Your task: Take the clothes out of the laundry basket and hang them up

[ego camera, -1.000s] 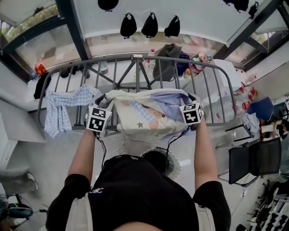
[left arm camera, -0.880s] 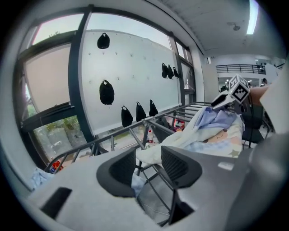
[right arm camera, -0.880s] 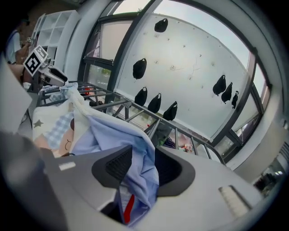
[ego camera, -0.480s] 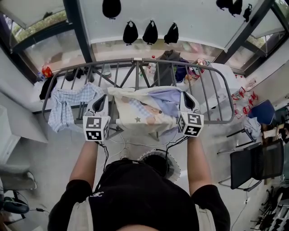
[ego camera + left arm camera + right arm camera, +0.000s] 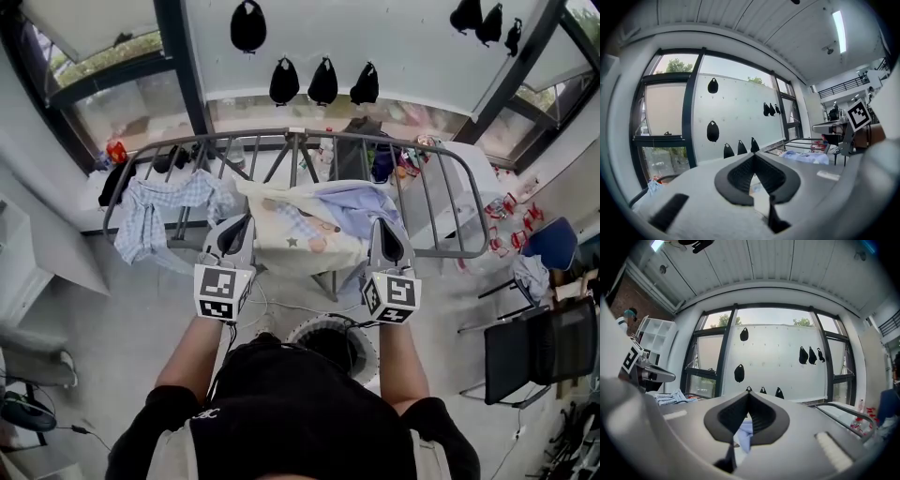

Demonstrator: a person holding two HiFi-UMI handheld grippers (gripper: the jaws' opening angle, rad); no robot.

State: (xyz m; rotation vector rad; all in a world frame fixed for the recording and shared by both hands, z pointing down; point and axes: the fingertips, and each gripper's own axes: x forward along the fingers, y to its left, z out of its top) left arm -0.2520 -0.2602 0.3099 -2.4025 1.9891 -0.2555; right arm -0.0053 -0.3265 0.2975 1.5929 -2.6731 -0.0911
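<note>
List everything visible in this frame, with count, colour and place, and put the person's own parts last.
Drying rack: one, grey metal, centre, in front of the windows.
Checked shirt: one, blue and white, draped over the rack's left end.
Printed garment: one, cream and lavender, draped over the rack's middle.
Laundry basket: one, white, on the floor under the rack, partly hidden by the person.
Chair: one, black, far right.
Dark shapes: several, black, on the white wall outside.
Small clutter: several, mixed colours, behind the rack; too small to name.
Left gripper: one, grey, at the garment's left edge, jaws together.
Right gripper: one, grey, at its right edge, jaws together.
Person: black top, bare forearms, bottom centre.
</note>
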